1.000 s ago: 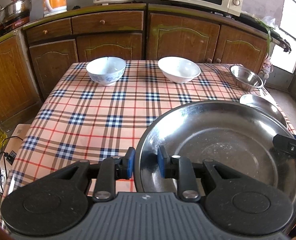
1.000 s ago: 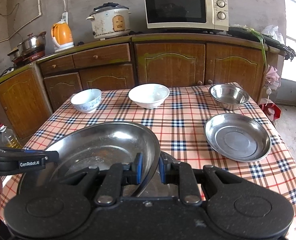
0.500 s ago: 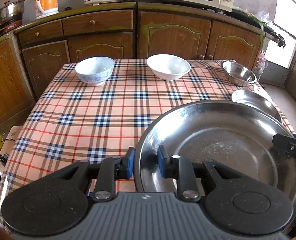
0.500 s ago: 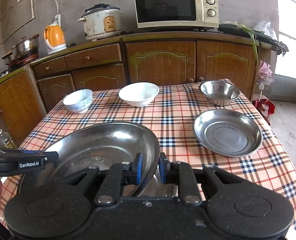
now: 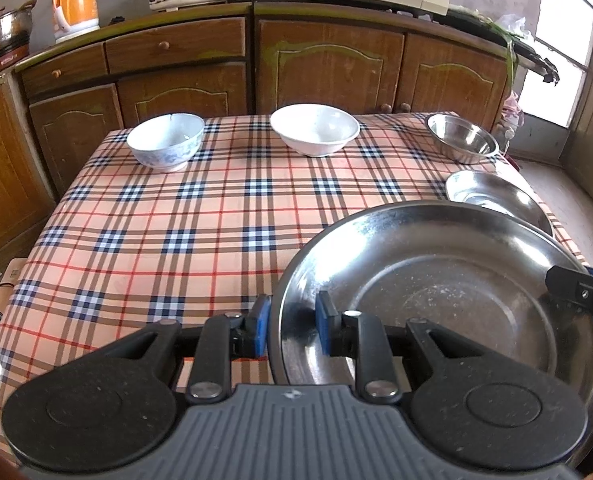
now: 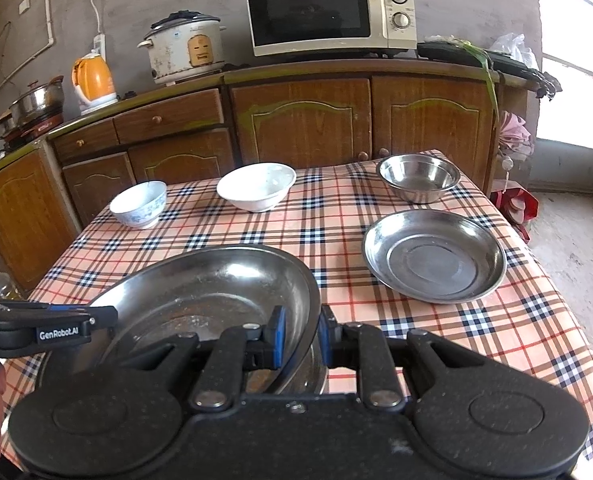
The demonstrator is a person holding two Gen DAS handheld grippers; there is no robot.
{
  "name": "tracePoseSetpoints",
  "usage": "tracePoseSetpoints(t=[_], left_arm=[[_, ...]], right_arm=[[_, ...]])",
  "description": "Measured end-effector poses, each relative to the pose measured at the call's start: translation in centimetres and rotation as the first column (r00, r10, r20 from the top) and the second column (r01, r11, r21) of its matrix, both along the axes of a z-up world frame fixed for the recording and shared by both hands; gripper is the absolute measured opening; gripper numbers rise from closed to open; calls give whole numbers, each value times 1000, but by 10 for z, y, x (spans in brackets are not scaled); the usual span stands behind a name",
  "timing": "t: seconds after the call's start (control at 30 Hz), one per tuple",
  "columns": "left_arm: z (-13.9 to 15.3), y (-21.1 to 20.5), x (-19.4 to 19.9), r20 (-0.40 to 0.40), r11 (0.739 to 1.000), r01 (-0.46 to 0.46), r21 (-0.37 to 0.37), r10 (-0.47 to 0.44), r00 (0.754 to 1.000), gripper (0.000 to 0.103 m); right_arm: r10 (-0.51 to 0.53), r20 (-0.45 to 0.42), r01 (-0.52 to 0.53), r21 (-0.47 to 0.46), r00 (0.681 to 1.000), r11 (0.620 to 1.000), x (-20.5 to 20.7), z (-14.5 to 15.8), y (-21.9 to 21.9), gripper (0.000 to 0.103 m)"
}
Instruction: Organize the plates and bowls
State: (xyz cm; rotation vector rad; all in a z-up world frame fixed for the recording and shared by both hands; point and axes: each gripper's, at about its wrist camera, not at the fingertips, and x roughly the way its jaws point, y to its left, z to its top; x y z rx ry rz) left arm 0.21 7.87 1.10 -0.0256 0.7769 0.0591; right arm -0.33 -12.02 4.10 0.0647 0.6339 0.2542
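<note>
Nearest: the large steel plate (image 5: 448,304), carried by both claws. The left claw (image 5: 290,326) is clamped narrow on its rim at about 9 o'clock of the plate; the right claw (image 6: 300,338) is clamped narrow on the opposite rim, at about 3 o'clock. In the right wrist view the plate tilts, its far edge raised, and a patch of cloth shows under the right side, so it appears to be off the surface (image 5: 168,236) rather than resting on it. A grip on two opposite edges is judged sensible: the plate is wide and shallow, and one claw on a thin rim would let it swing.

Middle ground, at about 2 o'clock from the held plate: a smaller steel plate (image 6: 434,256) lying flat on the checked cloth, apart from everything else. Judged the likely partner for stacking, though which goes on which cannot be told.

Far edge, left to right at 11, 12 and 1 o'clock: a blue-patterned bowl (image 5: 165,142), a white bowl (image 5: 315,129) and a steel bowl (image 6: 419,178), each upright, empty and well apart.

Count: plates, two, both steel. Bowls, three: two ceramic, one steel. Nothing is stacked yet; sorting is judged at an early stage.

Risk: uneven lowering could slip the rim from a claw.
</note>
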Motion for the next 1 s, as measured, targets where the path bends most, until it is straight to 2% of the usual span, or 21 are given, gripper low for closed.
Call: tracePoseSetpoints(t=[1.0], left_arm=[[-16,-19,12,-32,999,49,6,-49,998,24]], right_arm=[[-55,-40,56,8,998,998,7,-18,-25,23]])
